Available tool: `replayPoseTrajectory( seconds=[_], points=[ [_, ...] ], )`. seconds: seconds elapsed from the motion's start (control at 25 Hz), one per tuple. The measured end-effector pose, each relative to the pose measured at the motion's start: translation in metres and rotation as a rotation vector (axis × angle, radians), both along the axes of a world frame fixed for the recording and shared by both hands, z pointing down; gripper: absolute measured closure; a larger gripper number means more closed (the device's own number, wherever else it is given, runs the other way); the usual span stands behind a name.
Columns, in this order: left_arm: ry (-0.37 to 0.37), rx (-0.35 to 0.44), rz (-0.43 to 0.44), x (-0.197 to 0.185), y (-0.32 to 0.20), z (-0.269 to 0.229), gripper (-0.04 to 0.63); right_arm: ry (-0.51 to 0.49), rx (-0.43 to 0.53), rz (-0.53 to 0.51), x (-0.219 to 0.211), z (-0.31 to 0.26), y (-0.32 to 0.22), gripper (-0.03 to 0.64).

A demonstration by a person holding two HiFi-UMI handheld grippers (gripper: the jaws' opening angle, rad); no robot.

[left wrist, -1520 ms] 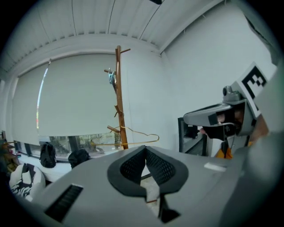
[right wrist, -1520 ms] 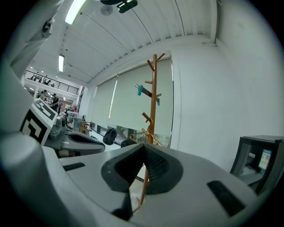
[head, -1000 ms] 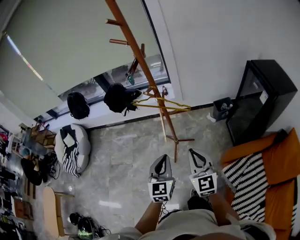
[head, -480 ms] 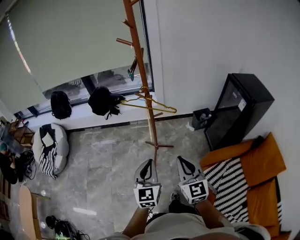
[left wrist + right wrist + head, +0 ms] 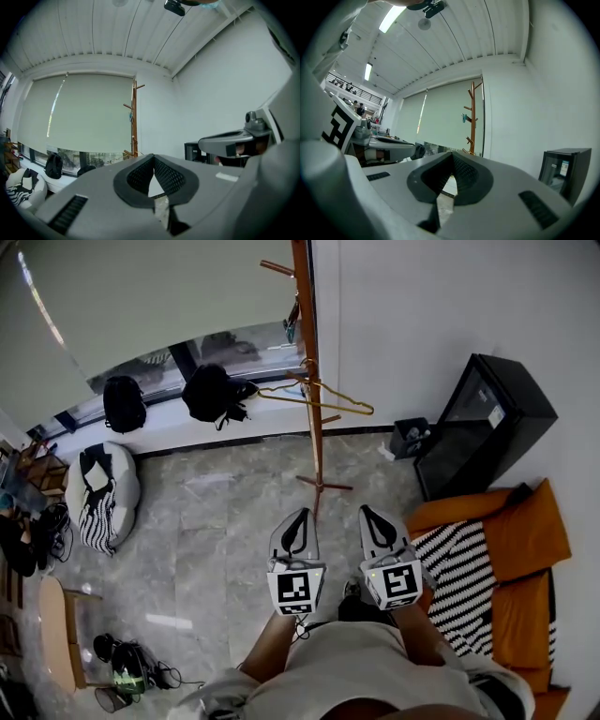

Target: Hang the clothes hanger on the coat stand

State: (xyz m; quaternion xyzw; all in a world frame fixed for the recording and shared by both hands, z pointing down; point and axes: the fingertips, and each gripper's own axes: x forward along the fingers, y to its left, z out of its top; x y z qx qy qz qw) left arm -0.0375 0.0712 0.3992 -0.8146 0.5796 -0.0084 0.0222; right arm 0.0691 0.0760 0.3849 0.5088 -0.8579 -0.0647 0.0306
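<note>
Head view: black cabinet (image 5: 483, 432) and bin (image 5: 409, 438) near coat stand (image 5: 313, 381)

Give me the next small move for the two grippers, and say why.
Probably just lower both and let them rest. The yellow hanger hangs from a peg on the coat stand. The left gripper and right gripper are shut, empty and apart from the stand, so nothing looks left to grasp.

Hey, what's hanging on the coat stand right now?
A yellow wire hanger hangs on a low peg of the coat stand. A small teal item dangles from a higher peg, too small to identify. The head view cuts off the stand's top.
</note>
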Motion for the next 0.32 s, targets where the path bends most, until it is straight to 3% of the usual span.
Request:
replayPoseTrajectory(
  seconds=[0.32],
  points=[
    [-0.009, 0.011, 0.013, -0.020, -0.003, -0.003, 0.584, 0.018, 0.016, -0.004, -0.028, -0.010, -0.006, 0.612]
  ],
)
